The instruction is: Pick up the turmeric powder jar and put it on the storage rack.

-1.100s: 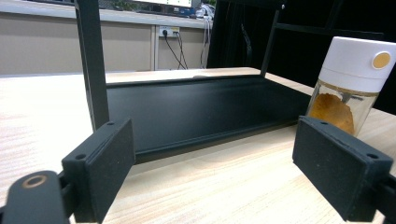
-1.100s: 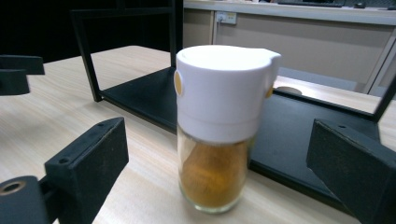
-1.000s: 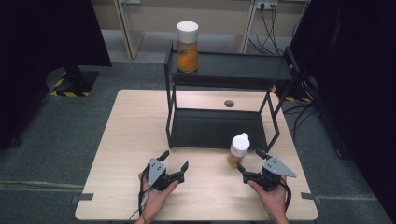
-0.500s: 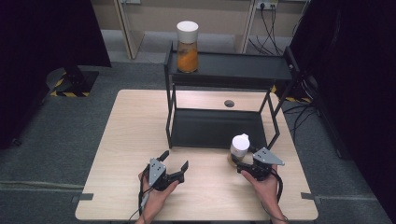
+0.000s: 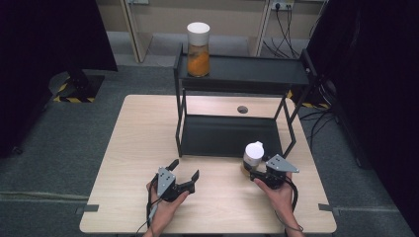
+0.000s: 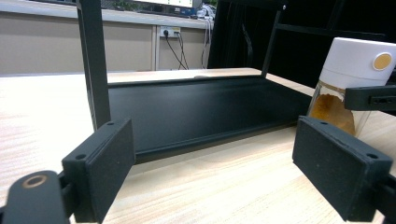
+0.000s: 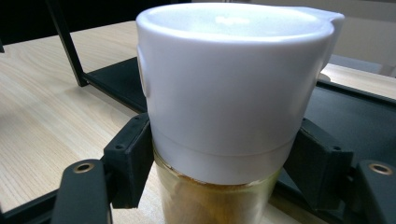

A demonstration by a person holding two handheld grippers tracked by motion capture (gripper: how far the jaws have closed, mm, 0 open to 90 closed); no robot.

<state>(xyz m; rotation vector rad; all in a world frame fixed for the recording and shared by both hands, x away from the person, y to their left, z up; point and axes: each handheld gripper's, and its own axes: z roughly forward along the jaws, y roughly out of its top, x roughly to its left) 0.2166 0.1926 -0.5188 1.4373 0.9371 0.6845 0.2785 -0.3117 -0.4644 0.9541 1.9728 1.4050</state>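
The small spice jar [image 5: 254,157] stood upright near the desk's front right corner, just before the black rack [image 5: 232,136], clasped below its white cap by the right tongs [image 5: 251,172]. The left tongs [image 5: 183,171] rested agape, empty, well apart.

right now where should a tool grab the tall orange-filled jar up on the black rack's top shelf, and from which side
Grip the tall white-lidded glass jar of orange powder across its glass body below the lid, coming level from the table side. It stands upright near the front left corner of the black metal rack, its near side unobstructed.
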